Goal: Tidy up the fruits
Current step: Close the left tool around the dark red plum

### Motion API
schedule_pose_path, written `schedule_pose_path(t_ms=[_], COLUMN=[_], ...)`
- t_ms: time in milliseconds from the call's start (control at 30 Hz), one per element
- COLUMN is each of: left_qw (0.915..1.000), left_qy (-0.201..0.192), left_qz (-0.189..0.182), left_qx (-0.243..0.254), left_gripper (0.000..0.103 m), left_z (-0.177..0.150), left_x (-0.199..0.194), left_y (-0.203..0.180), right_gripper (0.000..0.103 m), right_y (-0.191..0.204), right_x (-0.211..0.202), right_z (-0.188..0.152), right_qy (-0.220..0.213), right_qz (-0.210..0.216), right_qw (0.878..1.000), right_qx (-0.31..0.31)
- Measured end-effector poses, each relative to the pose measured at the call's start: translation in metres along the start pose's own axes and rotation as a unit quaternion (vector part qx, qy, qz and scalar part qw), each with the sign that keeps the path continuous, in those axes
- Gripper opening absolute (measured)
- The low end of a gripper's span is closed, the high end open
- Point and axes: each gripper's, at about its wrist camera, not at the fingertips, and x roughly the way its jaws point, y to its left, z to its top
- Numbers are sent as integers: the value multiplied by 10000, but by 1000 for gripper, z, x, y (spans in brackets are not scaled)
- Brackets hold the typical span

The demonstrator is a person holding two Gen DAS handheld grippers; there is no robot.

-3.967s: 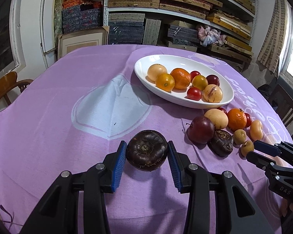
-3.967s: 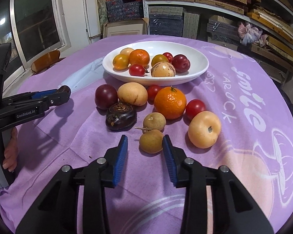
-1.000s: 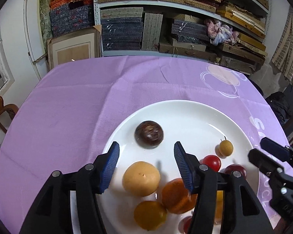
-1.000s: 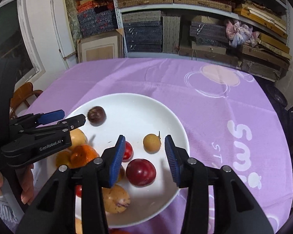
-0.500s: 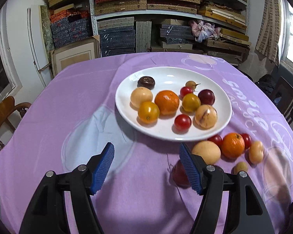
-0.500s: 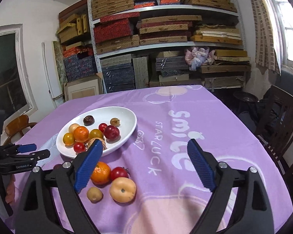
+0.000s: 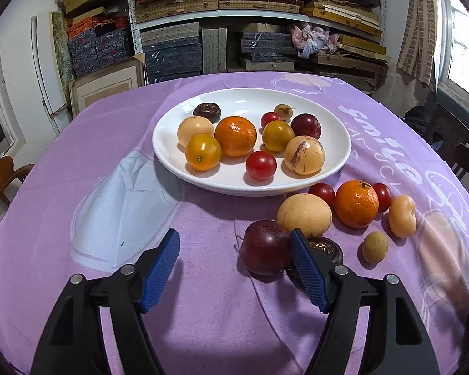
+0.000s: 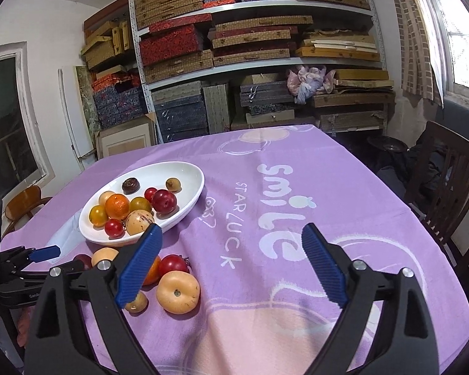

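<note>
Left gripper [image 7: 234,259]: jaws have just been opening, nothing between them; the dark red plum [image 7: 264,247] sits just inside the right pad
Right gripper [image 8: 231,262]: wide apart, empty, over bare cloth
Plate [image 7: 172,156]: ten fruits in (others loose beside it)
Advice: centre the left jaws on the plum, clear of the dark fruit [image 7: 328,248] behind it

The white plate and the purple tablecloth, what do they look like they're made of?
White plate: probably glazed ceramic; smooth, glossy, with soft highlights along its thick rim, though melamine can't be ruled out.
Purple tablecloth: woven fabric, matte; fine weave texture, creases, and printed white lettering.
</note>
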Motion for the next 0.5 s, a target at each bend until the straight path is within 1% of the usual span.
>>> schedule_pose_path(t_ms=[133, 200, 267, 400, 433, 500], left_qw=[9999, 9999, 9999, 9993, 9989, 9983], left_qy=[78, 57, 91, 249, 264, 232], left_qz=[36, 101, 90, 44, 15, 78], left_qx=[98, 78, 22, -263, -384, -536], left_gripper=[75, 78, 79, 79, 80, 80], left_z=[-3, -5, -5, -6, -6, -5], left_x=[8, 9, 11, 16, 16, 15], left_y=[-6, -5, -1, 16, 22, 32], right_gripper=[89, 89, 89, 89, 89, 89], right_y=[0, 0, -1, 0, -1, 0], right_x=[0, 0, 0, 0, 0, 1], right_z=[0, 0, 0, 0, 0, 0], right_qy=[-2, 22, 35, 31, 31, 40], right_qz=[7, 1, 0, -11, -5, -8], right_qw=[10000, 10000, 10000, 10000, 10000, 10000], right_qx=[13, 33, 38, 32, 43, 53])
